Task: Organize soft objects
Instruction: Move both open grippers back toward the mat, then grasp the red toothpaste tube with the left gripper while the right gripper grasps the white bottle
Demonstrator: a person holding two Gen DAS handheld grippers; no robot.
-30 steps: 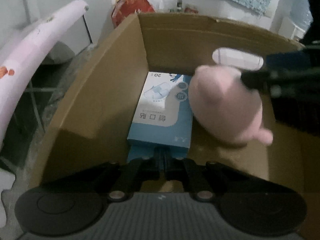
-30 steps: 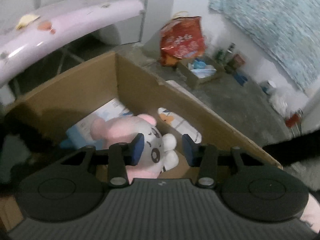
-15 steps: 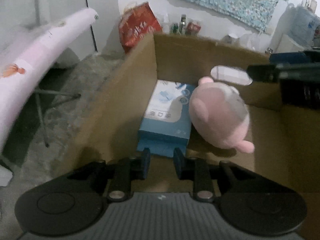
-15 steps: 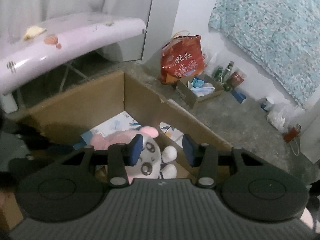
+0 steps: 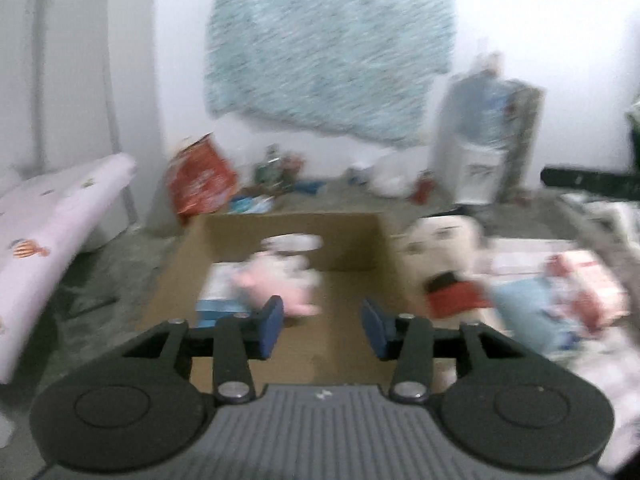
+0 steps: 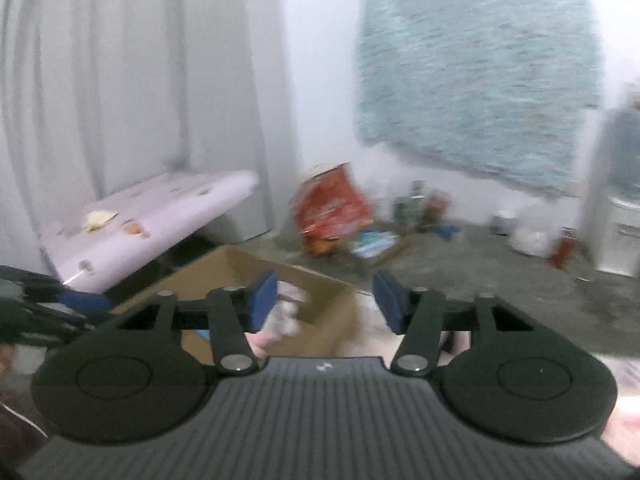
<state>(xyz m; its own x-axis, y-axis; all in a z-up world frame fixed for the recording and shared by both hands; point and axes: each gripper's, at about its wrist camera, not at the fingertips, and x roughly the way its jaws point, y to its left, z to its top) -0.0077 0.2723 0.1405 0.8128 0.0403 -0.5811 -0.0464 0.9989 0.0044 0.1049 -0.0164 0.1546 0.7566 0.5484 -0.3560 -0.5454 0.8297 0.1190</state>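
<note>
- L gripper [image 5: 322,328]: jaws apart and opening, nothing btwn them. Hangs above the near edge of the cardboard box [image 5: 352,264], aimed down into it.
- R gripper [image 6: 324,302]: jaws apart and opening too, empty. The box's far corner shows btwn and below its fingers.
- Pink plush [image 5: 276,284] already lies in the box, left-centre, against a blue-white carton [image 5: 218,292]. Looks placed; prob. done w/ that one.
- Next soft thing, by my guess: the white-faced doll [image 5: 440,256] w/ a red-black lower part, lying outside the box, just beside its right wall.
- Key relation: in L view the doll sits to the right of and beyond the fingers; its long axis runs near-to-far, head far, tilted a bit left.
- More soft items lie further right: a light blue bundle [image 5: 524,304] and a red-white pack [image 5: 580,280]. Too blurred to name them better.
- R view hardly shows the doll, only pale blur under its right finger, so can't tell which hand is nearer.
- Judgement: a swing right, then a pinch across the doll's narrow middle.
</note>
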